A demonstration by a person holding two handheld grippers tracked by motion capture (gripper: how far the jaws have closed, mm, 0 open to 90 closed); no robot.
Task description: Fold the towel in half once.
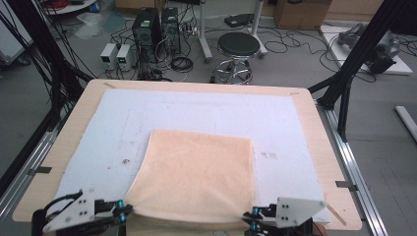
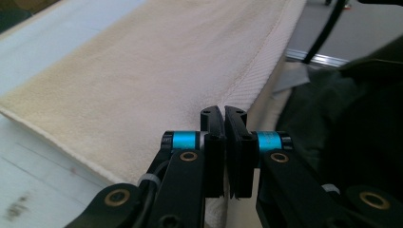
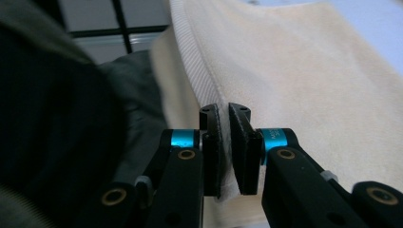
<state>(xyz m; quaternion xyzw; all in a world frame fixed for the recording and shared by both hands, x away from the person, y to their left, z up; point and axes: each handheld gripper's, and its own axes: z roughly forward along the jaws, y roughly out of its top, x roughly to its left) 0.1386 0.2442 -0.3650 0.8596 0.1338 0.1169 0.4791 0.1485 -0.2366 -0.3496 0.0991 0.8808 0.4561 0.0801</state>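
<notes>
A peach-coloured towel [image 1: 196,167] lies flat on the white mat, with its near edge at the table's front. My left gripper [image 1: 125,210] is at the towel's near left corner and my right gripper [image 1: 250,216] is at its near right corner. In the left gripper view the black jaws [image 2: 223,113] are pinched on the towel's ribbed hem [image 2: 266,71], and cloth shows between them lower down. In the right gripper view the jaws [image 3: 224,110] clamp the hem [image 3: 190,57] the same way, with a sliver of cloth in the narrow gap.
A white mat [image 1: 196,110] covers most of the wooden table [image 1: 322,147]. Beyond the far edge stand a black stool [image 1: 238,46], computer towers [image 1: 147,29] and cables on the floor. Black frame posts [image 1: 354,59] rise at the right. The person's dark clothing [image 2: 342,118] is close behind the near edge.
</notes>
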